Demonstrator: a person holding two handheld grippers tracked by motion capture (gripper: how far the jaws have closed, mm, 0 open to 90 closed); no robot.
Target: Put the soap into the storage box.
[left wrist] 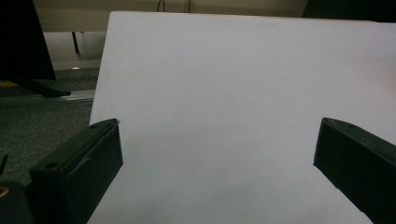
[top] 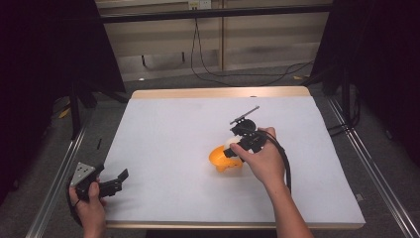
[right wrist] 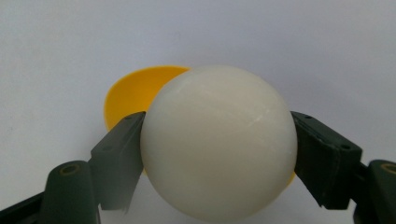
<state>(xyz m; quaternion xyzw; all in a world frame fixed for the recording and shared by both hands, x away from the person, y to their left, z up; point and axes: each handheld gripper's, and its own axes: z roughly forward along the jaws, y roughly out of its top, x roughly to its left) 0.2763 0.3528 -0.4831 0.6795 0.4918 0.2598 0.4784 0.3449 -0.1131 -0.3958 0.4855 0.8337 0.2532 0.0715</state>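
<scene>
Right hand-held gripper (right wrist: 218, 154) clamps white ball (right wrist: 218, 142) directly over yellow bowl (right wrist: 135, 91), mid-desk (top: 163, 129). Left hand-held gripper (left wrist: 219, 154) wide open, empty, well apart at near-left corner.

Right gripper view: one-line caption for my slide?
Right gripper clamps a white ball between its jaws, in front of a yellow bowl.
</scene>
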